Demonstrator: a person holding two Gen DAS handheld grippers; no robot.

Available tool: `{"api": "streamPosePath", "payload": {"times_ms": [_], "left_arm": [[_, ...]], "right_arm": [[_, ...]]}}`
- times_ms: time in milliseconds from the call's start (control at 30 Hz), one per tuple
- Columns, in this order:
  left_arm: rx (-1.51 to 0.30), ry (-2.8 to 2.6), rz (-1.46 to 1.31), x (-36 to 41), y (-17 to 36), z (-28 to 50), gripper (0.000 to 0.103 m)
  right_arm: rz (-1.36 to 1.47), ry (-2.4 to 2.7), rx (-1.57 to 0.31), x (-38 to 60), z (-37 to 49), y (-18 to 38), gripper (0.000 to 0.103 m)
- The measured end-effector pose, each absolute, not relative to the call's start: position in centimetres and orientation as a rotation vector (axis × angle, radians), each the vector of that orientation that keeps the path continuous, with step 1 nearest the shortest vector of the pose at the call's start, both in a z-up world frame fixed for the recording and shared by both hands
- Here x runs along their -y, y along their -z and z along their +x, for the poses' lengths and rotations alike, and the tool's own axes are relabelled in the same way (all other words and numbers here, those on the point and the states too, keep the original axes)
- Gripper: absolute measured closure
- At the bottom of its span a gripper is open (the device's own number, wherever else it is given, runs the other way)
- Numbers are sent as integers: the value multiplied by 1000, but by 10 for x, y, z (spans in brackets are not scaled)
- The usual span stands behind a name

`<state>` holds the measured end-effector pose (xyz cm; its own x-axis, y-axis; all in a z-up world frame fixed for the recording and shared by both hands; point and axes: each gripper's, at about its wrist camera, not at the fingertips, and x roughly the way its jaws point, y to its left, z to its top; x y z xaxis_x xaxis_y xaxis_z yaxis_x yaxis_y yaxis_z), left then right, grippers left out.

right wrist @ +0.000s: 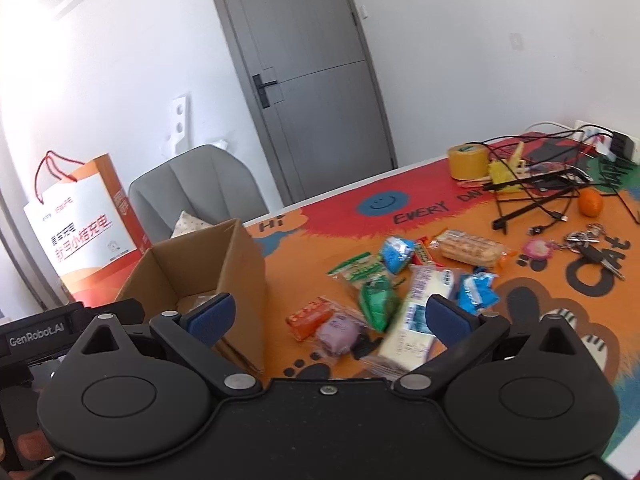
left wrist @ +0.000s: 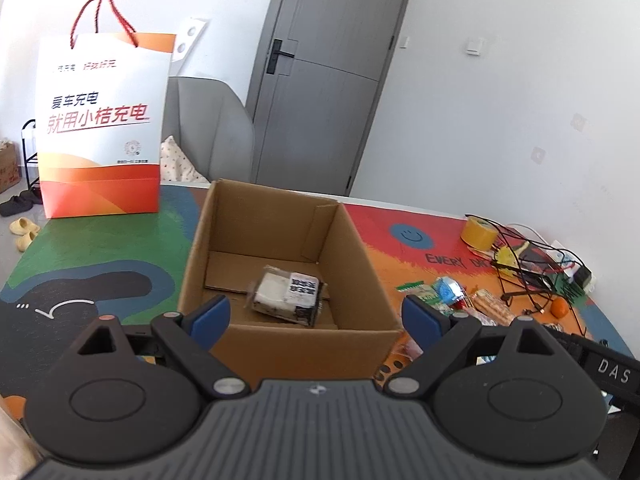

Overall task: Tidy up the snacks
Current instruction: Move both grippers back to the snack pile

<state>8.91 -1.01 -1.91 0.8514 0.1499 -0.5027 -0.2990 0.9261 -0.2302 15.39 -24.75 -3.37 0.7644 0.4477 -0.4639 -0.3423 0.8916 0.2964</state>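
We hold the left gripper [left wrist: 316, 316] spread wide, nothing between its pads — it sits over the cardboard box [left wrist: 276, 216], w/ one wrapped snack [left wrist: 287, 295] on the box floor. Right gripper [right wrist: 332, 316] is likewise spread and empty, above the loose snacks [right wrist: 400, 280] on the table mat [right wrist: 560, 320], just right of the box.

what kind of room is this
Likely a room in a home, used as a work or play corner. A grey door and grey armchair stand behind a table with a cartoon-print cover, and slippers lie on the floor.
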Motion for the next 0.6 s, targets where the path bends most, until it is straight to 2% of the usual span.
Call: {"api": "streamPosePath", "payload": {"times_ms": [133,600], "left_arm": [[-506,-204,-294,24,21,91,7],[-547,-56,-241,69,33,112,7]], "right_arm": [[197,-365,-565,264,155,39,0],[244,-316,-640,302,163,70,0]]}}
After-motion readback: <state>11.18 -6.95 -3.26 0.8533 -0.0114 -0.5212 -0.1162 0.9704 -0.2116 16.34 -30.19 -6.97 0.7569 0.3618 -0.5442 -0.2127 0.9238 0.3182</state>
